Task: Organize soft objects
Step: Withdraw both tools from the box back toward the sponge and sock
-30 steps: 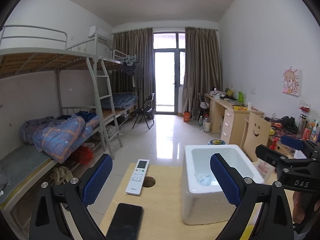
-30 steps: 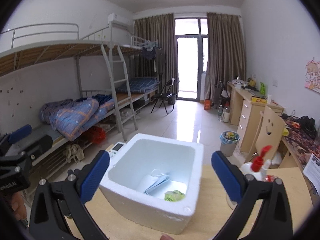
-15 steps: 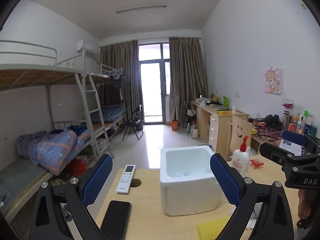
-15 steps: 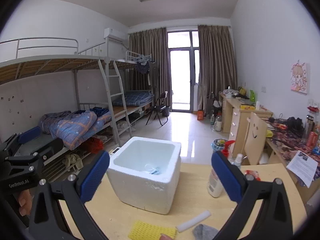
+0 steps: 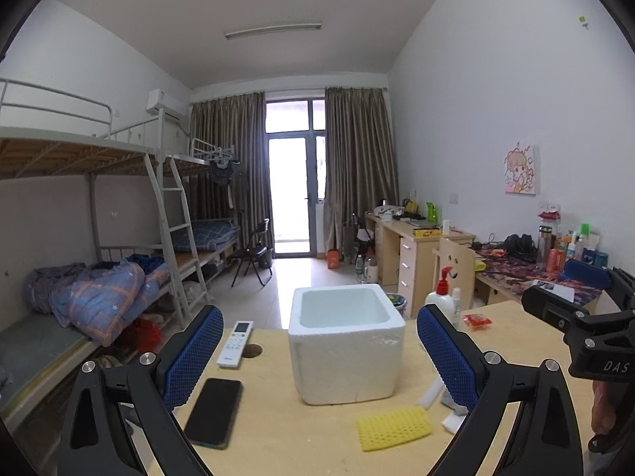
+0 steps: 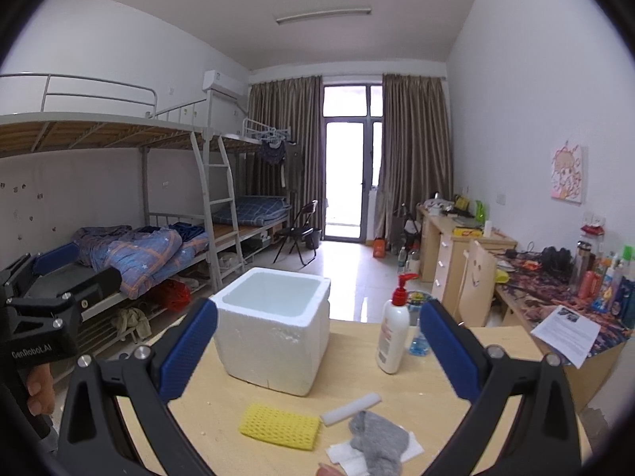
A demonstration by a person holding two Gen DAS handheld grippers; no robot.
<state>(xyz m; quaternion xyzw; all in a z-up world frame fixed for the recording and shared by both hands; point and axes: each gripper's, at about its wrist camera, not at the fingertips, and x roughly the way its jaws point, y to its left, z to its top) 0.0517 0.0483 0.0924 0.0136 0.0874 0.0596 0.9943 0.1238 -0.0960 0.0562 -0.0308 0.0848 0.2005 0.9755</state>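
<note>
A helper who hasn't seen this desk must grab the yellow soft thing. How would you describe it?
Find the white foam box on the wooden table. In front of it lies a flat yellow mesh pad, left of a white foam stick and grey cloth; nothing else there is yellow.

Open white foam box upright on table; yellow mesh sponge, white foam stick, grey cloth lie before it.

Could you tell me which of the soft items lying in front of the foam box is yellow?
The netted sponge, leftmost of them; the foam stick is white and the cloth grey.
</note>
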